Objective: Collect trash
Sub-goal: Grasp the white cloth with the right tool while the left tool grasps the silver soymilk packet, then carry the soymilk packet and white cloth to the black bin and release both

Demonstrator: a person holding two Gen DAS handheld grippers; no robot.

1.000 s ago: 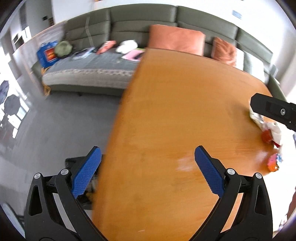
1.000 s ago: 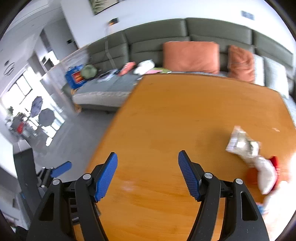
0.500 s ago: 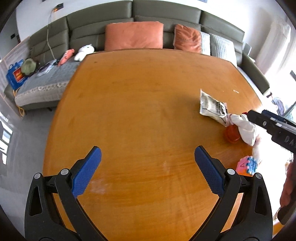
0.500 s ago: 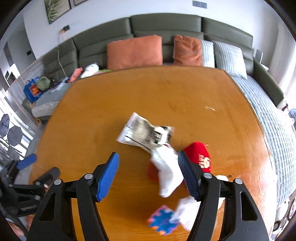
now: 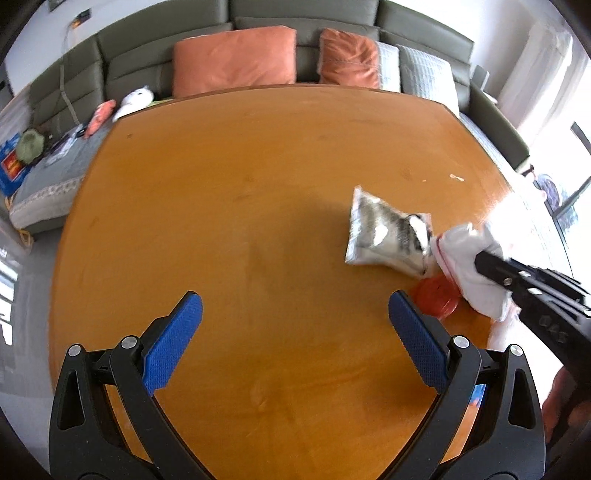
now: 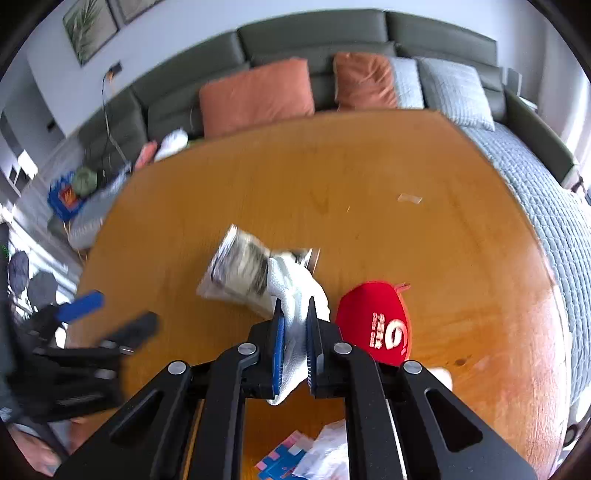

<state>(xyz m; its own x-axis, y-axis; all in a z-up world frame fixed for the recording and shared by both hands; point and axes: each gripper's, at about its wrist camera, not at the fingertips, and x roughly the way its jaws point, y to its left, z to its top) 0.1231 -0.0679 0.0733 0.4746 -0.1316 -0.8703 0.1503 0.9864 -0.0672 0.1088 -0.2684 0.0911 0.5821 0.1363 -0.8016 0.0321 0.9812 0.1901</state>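
My right gripper (image 6: 294, 314) is shut on a crumpled white tissue (image 6: 295, 291), which also shows in the left wrist view (image 5: 469, 258). A silver snack wrapper (image 6: 240, 269) lies just beyond it on the orange wooden table (image 6: 369, 184); the wrapper also shows in the left wrist view (image 5: 384, 232). A red packet (image 6: 376, 325) lies right of the tissue. A blue-pink wrapper (image 6: 280, 458) and white plastic scrap (image 6: 325, 454) lie under my right gripper. My left gripper (image 5: 291, 332) is open and empty over bare table, left of the trash.
A grey-green sofa (image 5: 258, 22) with orange cushions (image 5: 236, 59) runs behind the table. A small scrap (image 6: 409, 198) lies farther back on the table. A red round thing (image 5: 436, 297) sits under the tissue in the left wrist view. The floor drops off left of the table.
My right gripper moved forward and closed on the white tissue. My left gripper swung right over the table and edged closer to the trash.
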